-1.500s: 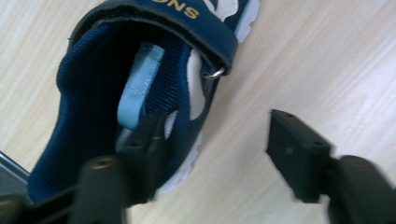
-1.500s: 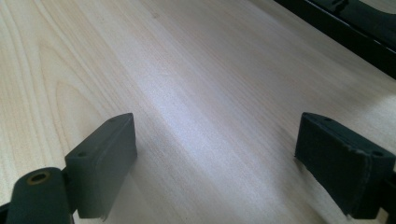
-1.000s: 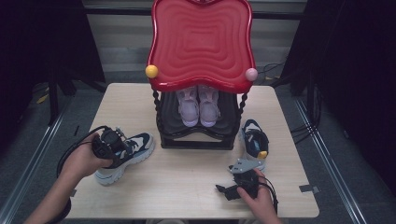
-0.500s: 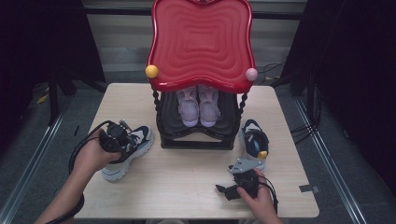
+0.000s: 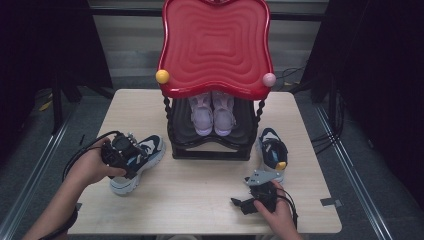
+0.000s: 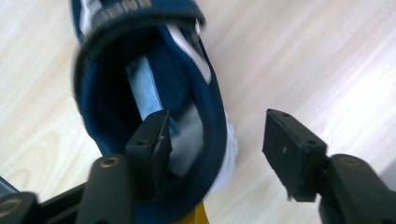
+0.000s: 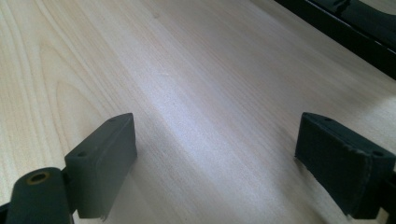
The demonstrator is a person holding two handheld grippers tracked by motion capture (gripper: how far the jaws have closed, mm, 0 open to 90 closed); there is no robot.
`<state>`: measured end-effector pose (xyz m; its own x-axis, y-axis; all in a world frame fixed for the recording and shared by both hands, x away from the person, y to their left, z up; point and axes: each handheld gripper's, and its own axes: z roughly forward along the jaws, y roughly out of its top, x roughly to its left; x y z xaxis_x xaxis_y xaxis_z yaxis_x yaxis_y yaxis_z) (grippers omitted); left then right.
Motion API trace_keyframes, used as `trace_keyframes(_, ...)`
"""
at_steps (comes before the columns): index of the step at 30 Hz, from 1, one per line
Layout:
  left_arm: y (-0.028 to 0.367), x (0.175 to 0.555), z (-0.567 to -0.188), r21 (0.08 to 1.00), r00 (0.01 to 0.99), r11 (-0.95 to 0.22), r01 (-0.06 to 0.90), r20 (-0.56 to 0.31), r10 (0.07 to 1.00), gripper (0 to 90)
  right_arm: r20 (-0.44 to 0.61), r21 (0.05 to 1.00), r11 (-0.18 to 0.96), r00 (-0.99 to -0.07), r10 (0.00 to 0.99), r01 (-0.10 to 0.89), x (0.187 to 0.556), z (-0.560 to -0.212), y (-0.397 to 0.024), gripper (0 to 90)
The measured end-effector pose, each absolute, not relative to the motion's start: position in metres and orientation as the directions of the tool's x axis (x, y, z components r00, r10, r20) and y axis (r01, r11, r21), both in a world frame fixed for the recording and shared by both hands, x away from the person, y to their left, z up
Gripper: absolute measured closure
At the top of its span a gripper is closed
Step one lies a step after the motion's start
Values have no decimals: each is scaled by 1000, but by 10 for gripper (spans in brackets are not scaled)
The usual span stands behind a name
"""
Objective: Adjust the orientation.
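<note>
Navy mesh and a pale blue tongue are what my left tongs (image 6: 215, 140) look into in the left gripper view: the sneaker (image 6: 154, 93) lies under them, one jaw down inside its collar, the other out over bare wood, the jaws having just been opening with the collar wall between them and no squeeze on it that I can see. From the high view that same sneaker (image 5: 137, 162) sits at the lower left of the frame, toe toward the bottom edge, my left hand (image 5: 92, 167) over its heel. My right tongs (image 5: 239, 204) rest at lower centre, jaws spread with nothing between them; the right gripper view gives light wood grain between them. Above, the high view adds a red-topped black rack (image 5: 216, 47) holding pink shoes (image 5: 213, 112), a second sneaker (image 5: 272, 152) right of it, the pale counter (image 5: 200, 200), grey floor and dark curtains.
</note>
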<state>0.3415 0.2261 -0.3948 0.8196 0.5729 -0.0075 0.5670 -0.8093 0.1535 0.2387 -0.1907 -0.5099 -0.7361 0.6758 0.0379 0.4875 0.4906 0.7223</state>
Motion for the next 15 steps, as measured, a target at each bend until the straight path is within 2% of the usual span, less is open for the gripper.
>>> trace_keyframes(5,224,336,-403,129,824,-816,563,-21,566,397,38,722,491,-736,676,488,239,-510,-191,117)
trace_keyframes(10,215,331,-402,163,825,-810,564,-71,561,427,36,720,492,-735,677,488,239,-510,-191,117)
trace_keyframes(15,203,327,-403,165,841,-826,539,-67,536,421,33,720,495,-737,675,486,239,-510,-191,117)
